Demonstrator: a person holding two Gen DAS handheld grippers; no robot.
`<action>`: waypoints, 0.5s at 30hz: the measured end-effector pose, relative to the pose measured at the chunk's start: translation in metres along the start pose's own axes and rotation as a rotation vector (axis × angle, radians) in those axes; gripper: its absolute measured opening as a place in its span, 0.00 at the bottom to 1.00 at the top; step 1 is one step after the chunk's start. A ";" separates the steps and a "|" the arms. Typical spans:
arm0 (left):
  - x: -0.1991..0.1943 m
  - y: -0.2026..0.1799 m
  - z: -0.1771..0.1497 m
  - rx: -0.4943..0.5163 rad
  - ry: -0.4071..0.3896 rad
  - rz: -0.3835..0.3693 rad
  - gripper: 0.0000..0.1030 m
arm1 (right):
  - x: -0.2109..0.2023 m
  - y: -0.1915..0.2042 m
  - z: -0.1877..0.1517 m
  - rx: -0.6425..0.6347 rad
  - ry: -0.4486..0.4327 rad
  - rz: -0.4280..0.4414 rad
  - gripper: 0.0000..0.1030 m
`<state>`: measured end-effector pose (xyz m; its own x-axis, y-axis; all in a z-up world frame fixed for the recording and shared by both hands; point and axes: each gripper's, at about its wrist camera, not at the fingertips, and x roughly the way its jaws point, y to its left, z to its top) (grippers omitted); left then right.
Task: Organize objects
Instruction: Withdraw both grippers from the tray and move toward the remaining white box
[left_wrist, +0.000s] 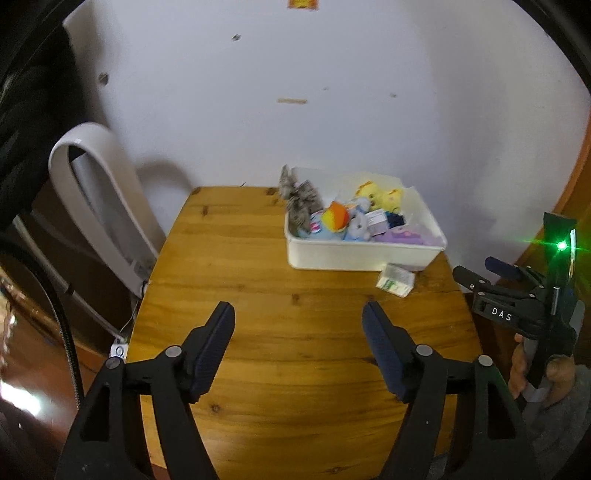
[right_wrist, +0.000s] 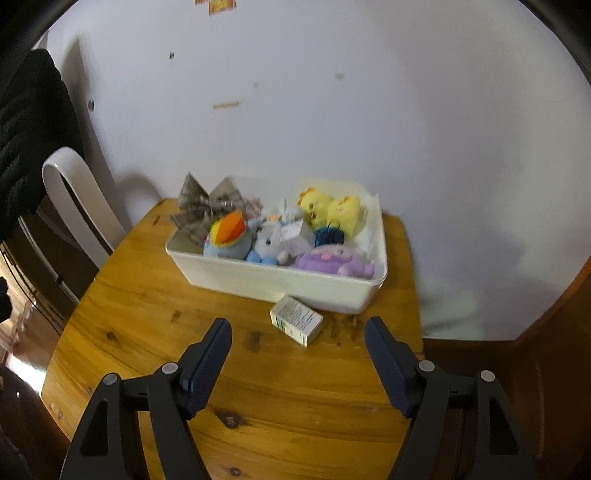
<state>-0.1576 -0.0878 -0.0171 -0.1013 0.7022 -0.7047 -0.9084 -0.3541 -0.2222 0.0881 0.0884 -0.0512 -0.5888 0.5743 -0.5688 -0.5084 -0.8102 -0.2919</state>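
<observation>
Wooden table (right_wrist: 147, 332) | white bin (right_wrist: 266, 280) of plush toys at far right corner | small carton (right_wrist: 296, 320) touching bin's near wall | left gripper (left_wrist: 298, 345) jaws apart, empty | right gripper (right_wrist: 297, 354) jaws apart, empty

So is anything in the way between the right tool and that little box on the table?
No, nothing visible. The right tool is open, and only bare wooden table lies between it and the small box, which sits just in front of the white bin.

One white bin (right_wrist: 273, 280), one small box (right_wrist: 296, 320), two yellow chicks (right_wrist: 328, 210).
</observation>
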 end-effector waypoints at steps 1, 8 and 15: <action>0.003 0.001 -0.004 -0.006 0.001 0.011 0.73 | 0.007 -0.001 -0.003 0.001 0.006 0.006 0.73; 0.033 0.001 -0.027 -0.053 0.072 0.013 0.73 | 0.054 -0.008 -0.020 -0.035 0.033 0.032 0.73; 0.058 -0.002 -0.033 -0.077 0.113 0.020 0.73 | 0.096 -0.013 -0.022 -0.083 0.057 0.044 0.73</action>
<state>-0.1481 -0.0661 -0.0796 -0.0685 0.6222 -0.7799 -0.8725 -0.4164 -0.2555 0.0525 0.1516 -0.1186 -0.5715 0.5320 -0.6248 -0.4273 -0.8430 -0.3269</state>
